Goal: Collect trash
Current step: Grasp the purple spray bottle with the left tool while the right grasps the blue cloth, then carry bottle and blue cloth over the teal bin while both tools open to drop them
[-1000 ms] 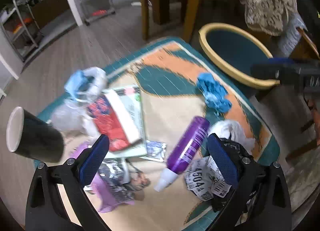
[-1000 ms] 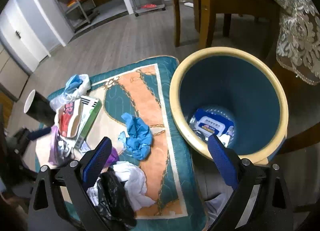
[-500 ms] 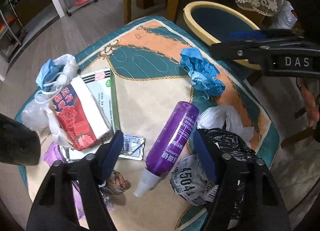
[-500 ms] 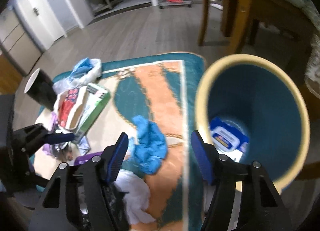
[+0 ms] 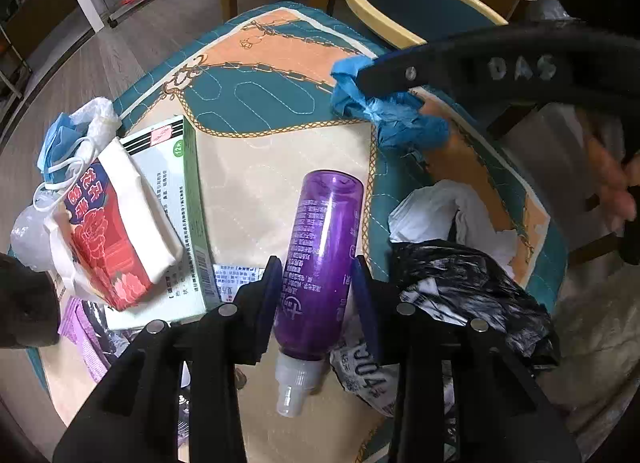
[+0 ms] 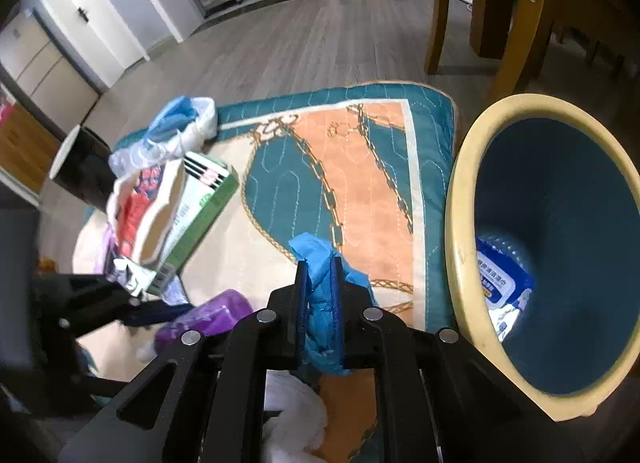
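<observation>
Right tongs [image 6: 319,295] have just closed & clamp the blue glove [image 6: 320,303]. Left tongs [image 5: 318,295] have been closing round the purple bottle [image 5: 320,263]; pads look pressed on it. Both pieces lie on the mat [image 6: 360,167]. Bin [image 6: 460,223] beside the mat holds one wipes pack [image 6: 500,283], so barely started, I'd say: boxes, bags, cup, paper left. Wood floor, chair legs, shelves behind.

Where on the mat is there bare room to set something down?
Free: the teal and orange far half of the mat, between the green box and the bin, and a cream strip between box and purple bottle. Crowded: the near edge, with black bag, white bag and wrappers.
</observation>
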The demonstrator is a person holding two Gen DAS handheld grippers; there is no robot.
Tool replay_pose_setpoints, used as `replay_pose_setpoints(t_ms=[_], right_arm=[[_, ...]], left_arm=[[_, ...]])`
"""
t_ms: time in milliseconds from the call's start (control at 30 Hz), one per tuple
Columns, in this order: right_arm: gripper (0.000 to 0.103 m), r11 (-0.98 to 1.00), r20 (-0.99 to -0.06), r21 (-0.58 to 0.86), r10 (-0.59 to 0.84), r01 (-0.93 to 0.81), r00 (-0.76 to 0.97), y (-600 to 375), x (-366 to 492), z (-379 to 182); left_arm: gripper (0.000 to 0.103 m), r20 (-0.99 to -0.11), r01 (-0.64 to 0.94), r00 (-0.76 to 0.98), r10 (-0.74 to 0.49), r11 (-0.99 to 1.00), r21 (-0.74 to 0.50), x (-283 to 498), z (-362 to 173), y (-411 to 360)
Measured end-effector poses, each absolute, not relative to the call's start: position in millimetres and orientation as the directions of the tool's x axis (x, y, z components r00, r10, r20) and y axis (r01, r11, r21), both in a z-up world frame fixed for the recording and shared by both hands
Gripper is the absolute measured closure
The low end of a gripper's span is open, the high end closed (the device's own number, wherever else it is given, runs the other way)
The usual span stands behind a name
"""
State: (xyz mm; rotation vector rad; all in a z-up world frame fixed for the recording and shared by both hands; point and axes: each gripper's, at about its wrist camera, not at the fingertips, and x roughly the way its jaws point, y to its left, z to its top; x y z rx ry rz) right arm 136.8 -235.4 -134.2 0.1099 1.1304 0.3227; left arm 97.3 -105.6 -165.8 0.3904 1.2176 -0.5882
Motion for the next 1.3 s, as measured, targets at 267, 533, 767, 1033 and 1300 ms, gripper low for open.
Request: replay_pose_setpoints(t_ms=[267, 533, 767, 1033, 1300], right_arm=[[0.092, 0.945, -0.845, 0.270, 0.325, -0.185, 0.426, -244.6, 127.7, -113.5], [0.093, 0.945, -0.776, 0.301, 0.319, -0.125, 0.543, -274.0, 108.8, -61.9], [0.093, 0.950, -0.697, 0.304, 0.274, -0.074, 0.662, -315.0, 75.0, -9.1], [0.092, 0.958, -0.675, 0.287, 0.194, 0.011, 0.712, -366.2, 60.9, 6.3], [0.092, 0.959, -0.705, 0.273, 0.148, 0.072, 0.694, -419.7, 64.1, -10.2]], left_arm=[[0.069, -0.940, 0.601, 0.276, -0.199, 0.799, 0.008, 96.7, -148.5, -100.5], [0.071, -0.893, 0.572, 0.379, -0.243, 0.820, 0.020, 82.5, -102.5, -93.1], [0.071, -0.810, 0.533, 0.487, -0.328, 0.846, -0.022, 77.7, -49.6, -87.9], [0.071, -0.708, 0.556, 0.567, -0.421, 0.830, -0.049, 84.8, -5.3, -126.0], [0.071, -0.681, 0.625, 0.541, -0.493, 0.778, -0.066, 95.6, -10.4, -198.7]])
